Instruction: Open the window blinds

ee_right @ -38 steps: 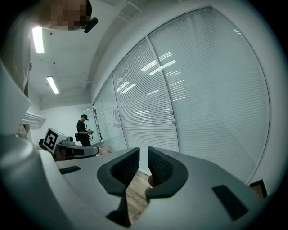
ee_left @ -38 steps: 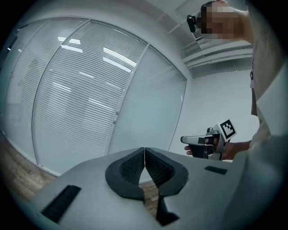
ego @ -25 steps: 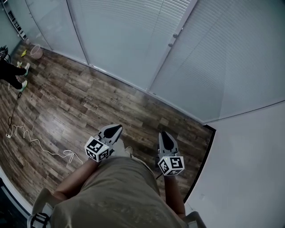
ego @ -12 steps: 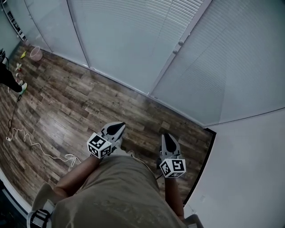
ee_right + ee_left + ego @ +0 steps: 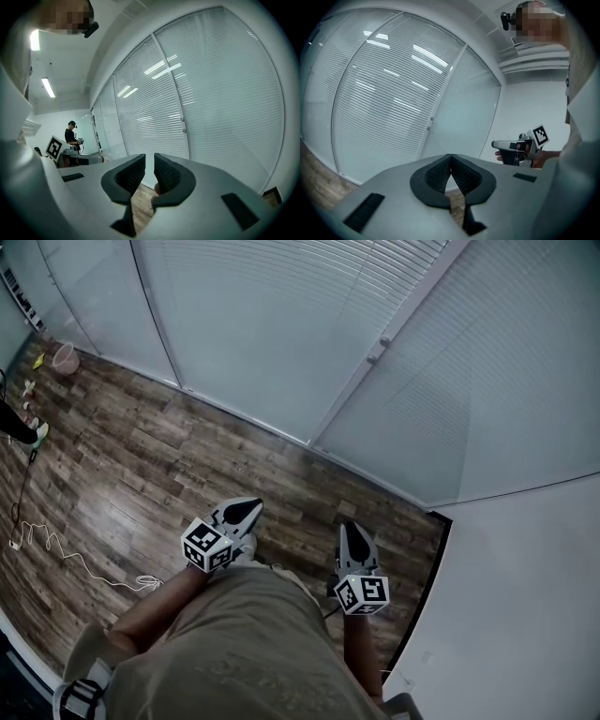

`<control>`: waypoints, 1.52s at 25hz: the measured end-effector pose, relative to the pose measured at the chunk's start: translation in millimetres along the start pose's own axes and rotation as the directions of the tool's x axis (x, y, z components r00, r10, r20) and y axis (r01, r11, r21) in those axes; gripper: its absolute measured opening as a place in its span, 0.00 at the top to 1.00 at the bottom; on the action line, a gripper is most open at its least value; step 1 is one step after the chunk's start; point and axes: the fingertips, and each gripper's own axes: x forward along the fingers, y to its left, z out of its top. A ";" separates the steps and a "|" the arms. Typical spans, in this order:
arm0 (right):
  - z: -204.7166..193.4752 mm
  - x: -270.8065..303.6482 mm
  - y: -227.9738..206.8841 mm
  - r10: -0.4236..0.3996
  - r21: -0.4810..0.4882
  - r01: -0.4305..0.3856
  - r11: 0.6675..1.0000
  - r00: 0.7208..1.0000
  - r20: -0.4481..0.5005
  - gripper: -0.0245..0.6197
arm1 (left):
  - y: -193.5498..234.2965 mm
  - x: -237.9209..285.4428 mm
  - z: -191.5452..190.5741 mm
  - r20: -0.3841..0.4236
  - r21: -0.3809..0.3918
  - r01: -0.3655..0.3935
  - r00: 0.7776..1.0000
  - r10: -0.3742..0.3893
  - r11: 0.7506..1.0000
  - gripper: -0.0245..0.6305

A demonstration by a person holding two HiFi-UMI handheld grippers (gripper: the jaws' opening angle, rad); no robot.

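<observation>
At 12 o'clock, well apart from both claws, window blinds [image 5: 272, 324] are hanging closed, slats horiz. L claw [image 5: 246, 509] & R claw [image 5: 352, 532] are sitting pinched together, empty. Knob [image 5: 383, 341] on frame post [image 5: 345, 395] is lying approx. 1 o'clock, so R claw is looking nearer.

— What is around you?
— I see a wooden floor [image 5: 169, 456], tall windows [image 5: 244, 334] along it, and a plain white wall [image 5: 525, 606] on the right. A white cable [image 5: 75, 563] lies on the floor; ceiling lamps [image 5: 48, 87] are lit.
</observation>
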 end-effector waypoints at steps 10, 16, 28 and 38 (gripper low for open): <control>-7.3 40.2 7.2 -0.025 0.002 0.025 1.000 1.000 0.016 0.89 | 47.3 9.6 5.8 -0.014 0.002 0.026 1.000 -0.026 1.000 0.94; -5.8 44.6 12.0 -0.032 0.004 0.032 0.999 0.999 0.019 0.89 | 45.9 12.8 9.1 -0.027 -0.020 0.071 0.997 -0.071 0.997 0.94; 13.0 49.2 -32.3 -0.023 0.008 0.023 1.000 1.000 0.011 0.89 | 26.1 52.4 19.9 -0.060 -0.060 0.086 0.994 -0.090 0.994 0.94; 40.8 51.8 -78.3 0.006 -0.005 -0.006 1.000 1.000 0.025 0.89 | -15.8 98.4 24.0 -0.091 -0.040 0.102 0.990 -0.105 0.994 0.94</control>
